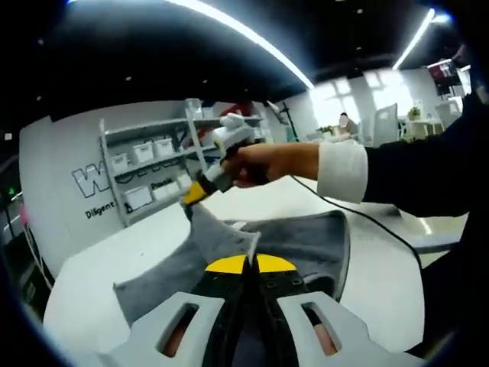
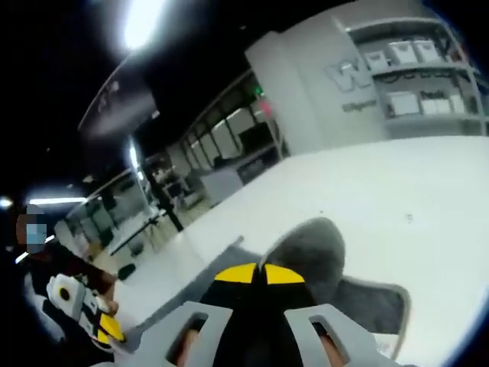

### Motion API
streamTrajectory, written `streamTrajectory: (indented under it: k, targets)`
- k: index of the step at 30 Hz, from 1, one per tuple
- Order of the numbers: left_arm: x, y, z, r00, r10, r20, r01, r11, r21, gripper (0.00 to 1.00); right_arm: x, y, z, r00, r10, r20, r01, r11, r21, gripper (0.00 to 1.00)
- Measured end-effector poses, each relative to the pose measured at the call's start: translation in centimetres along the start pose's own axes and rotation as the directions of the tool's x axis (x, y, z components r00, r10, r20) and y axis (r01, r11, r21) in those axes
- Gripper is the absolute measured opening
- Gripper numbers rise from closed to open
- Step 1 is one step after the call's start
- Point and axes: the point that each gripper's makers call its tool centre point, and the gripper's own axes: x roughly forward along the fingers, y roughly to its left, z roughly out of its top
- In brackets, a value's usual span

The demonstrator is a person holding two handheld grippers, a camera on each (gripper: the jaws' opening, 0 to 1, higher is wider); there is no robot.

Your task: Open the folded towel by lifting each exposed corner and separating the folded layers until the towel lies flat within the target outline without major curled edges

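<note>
In my left gripper view, at about nine o'clock, a white wall (image 1: 65, 164) is showing big outlined letters starting "W", the rest hiding behind the shelf (image 1: 149, 172). Under them smaller dark print is reading "Diligent", cut off after that. In my right gripper view, at about two o'clock, the same wall (image 2: 321, 76) is showing the "W" again, with a small line beneath it too blurred for me to read.

1. Table (image 1: 107, 260): white, smooth top, seen in the left and right gripper views.
2. Towel (image 1: 306, 245): grey, lies partly on the table, one part raised off the surface; edges curled.
3. Cable (image 1: 374, 222): thin, black, runs across the table just beside the towel.
</note>
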Motion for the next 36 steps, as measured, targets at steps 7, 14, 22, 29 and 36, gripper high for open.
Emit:
streamTrajectory:
  k: [7,14,22,29,36]
  targets:
    - [-1.2,0.1,0.8,0.995,-0.014,0.097,0.020,0.998,-0.066,0.02,2.7,2.4,0.5,0.999,0.042,0.027,-0.042,0.999,0.015,0.00]
    - [-2.4,0.9,1.2,0.989,0.022,0.149,-0.011,0.997,-0.073,0.02,4.5,3.2,0.9,0.998,0.062,0.028,-0.063,0.997,0.038,0.00]
    - [-3.4,1.3,1.6,0.979,0.041,0.197,-0.025,0.996,-0.082,0.02,5.8,4.5,1.5,0.996,0.070,0.052,-0.072,0.996,0.049,0.00]
    - [-4.6,1.6,1.8,0.963,0.068,0.262,-0.051,0.996,-0.072,0.02,8.1,7.0,1.6,0.992,0.121,0.047,-0.122,0.992,0.034,0.00]
    - [-6.1,1.2,2.7,0.939,0.102,0.330,-0.120,0.992,0.036,0.02,10.0,8.4,2.5,0.985,0.167,0.038,-0.168,0.985,0.027,0.00]
